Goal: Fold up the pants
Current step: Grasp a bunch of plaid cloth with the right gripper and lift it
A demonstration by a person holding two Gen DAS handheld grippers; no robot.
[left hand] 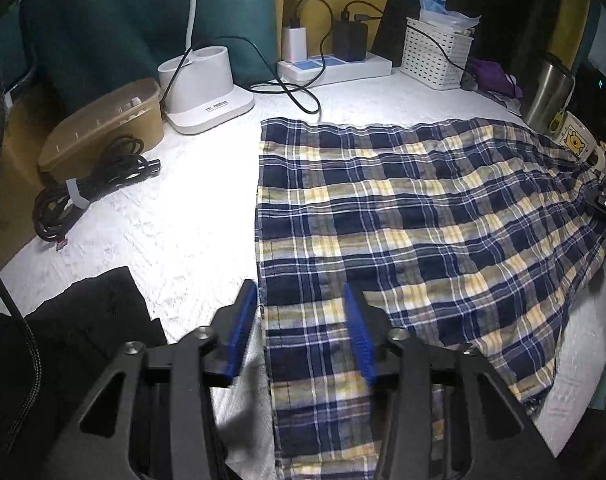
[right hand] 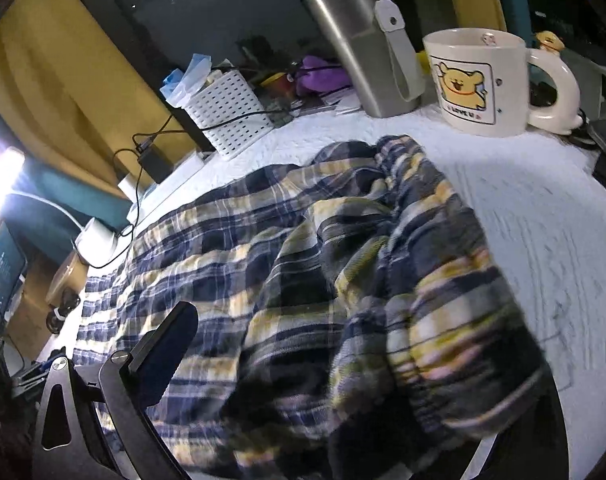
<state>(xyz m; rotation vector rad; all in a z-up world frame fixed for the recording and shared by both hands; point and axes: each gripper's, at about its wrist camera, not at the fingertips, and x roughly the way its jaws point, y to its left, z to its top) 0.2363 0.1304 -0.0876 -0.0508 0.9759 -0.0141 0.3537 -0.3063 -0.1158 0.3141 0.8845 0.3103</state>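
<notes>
To my left the white tabletop [left hand: 175, 216] lies open up to the cable bundle [left hand: 91, 188] and lamp base [left hand: 207, 92]. On my right, mug [right hand: 483, 84] and steel tumbler [right hand: 363, 44] crowd the pants [left hand: 423, 208].

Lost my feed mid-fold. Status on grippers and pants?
Left gripper open, straddling plaid pants hem edge. Right gripper under bunched waistband, jaws hidden. Mug and tumbler close behind.
</notes>
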